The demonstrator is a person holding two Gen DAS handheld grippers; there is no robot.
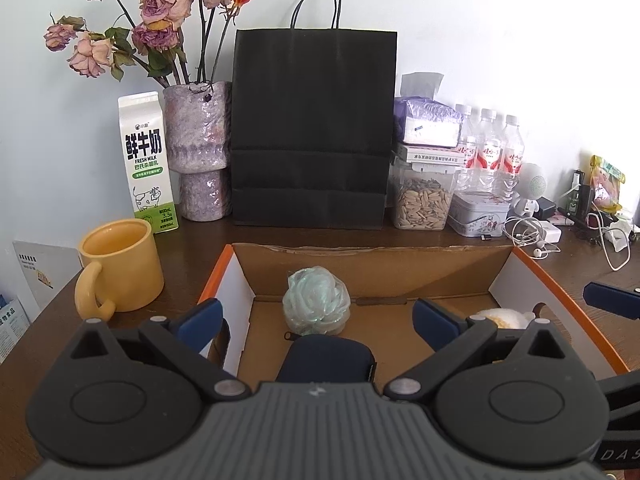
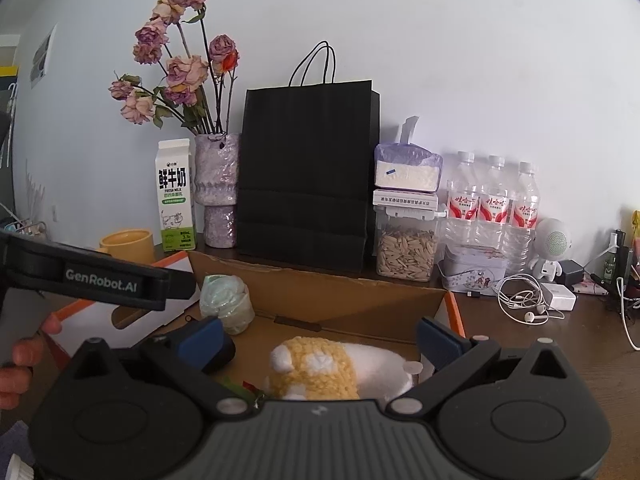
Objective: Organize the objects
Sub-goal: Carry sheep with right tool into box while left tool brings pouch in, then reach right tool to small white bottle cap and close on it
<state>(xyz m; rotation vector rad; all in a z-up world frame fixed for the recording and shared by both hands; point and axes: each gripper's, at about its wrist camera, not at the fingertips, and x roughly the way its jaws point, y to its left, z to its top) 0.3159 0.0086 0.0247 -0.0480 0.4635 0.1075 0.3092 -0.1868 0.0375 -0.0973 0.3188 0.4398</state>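
On the far left of the table stands the yellow mug, and behind it the milk carton, both outside the cardboard box.

My left gripper is over the near-left part of the box. Its jaws are fully apart and they hold nothing. Between the blue pads lies the dark blue pouch on the box floor, not touched by them. Just behind the pouch sits the pale green wrapped bundle, near the back wall of the box.

More to the right is my right gripper, also wide open and empty. Under it, inside the box, lies the yellow and white plush toy on its side; the pads stand on either side of it but apart from it.

I judge that these three things are already placed in the box, so the step now is to withdraw and choose the next object. To do it well, I should lift both grippers straight up before moving sideways, so the pads do not catch the plush or push the pouch. The mug seems the nearest candidate; I would take it by the wall, not by the handle.
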